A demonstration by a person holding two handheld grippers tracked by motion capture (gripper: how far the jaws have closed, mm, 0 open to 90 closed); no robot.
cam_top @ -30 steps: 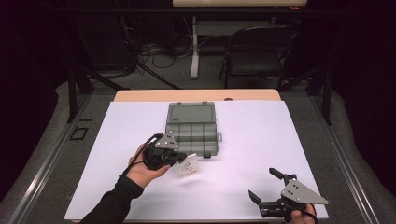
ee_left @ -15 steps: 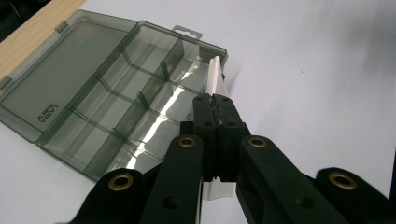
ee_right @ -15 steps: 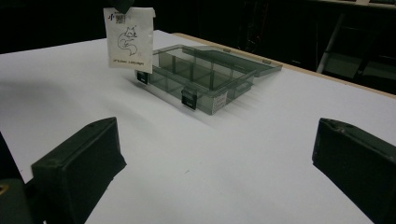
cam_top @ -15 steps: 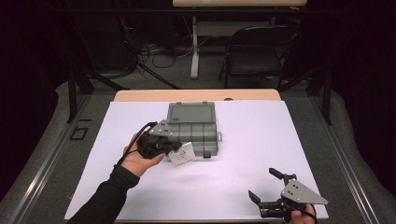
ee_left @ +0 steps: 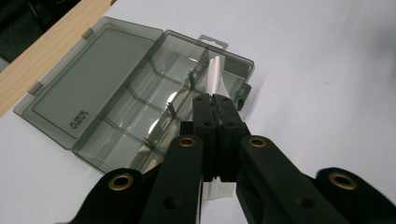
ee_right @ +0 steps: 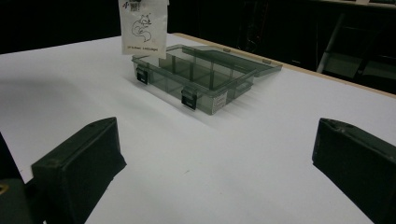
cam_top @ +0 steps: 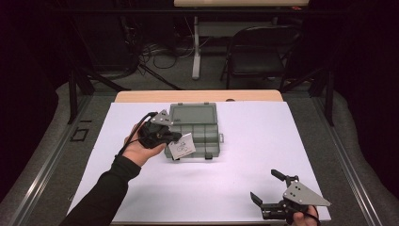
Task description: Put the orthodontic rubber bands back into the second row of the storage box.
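Observation:
A smoky grey compartment box [cam_top: 192, 113] lies open at the table's middle, its lid folded back flat. My left gripper [cam_top: 176, 140] hovers at the box's front left corner, shut on a small white packet [cam_top: 182, 146] printed with an animal drawing. In the left gripper view the jaws of the left gripper [ee_left: 214, 100] meet on the packet [ee_left: 215, 74] above the box's [ee_left: 116, 93] near compartments. My right gripper [cam_top: 264, 185] rests open near the front right edge with nothing between its fingers. From the right gripper [ee_right: 215, 140] I see the packet [ee_right: 143, 25] hanging over the box [ee_right: 205, 77].
White paper [cam_top: 263, 136] covers the table, and a wooden strip [cam_top: 197, 96] shows at its far edge. A black chair [cam_top: 261, 56] and cables stand on the floor beyond. The box's latches [ee_right: 188, 100] face the right gripper.
My left hand has carried the packet up and away from me, from the paper in front of the box to its front left corner. The right gripper has stayed still.

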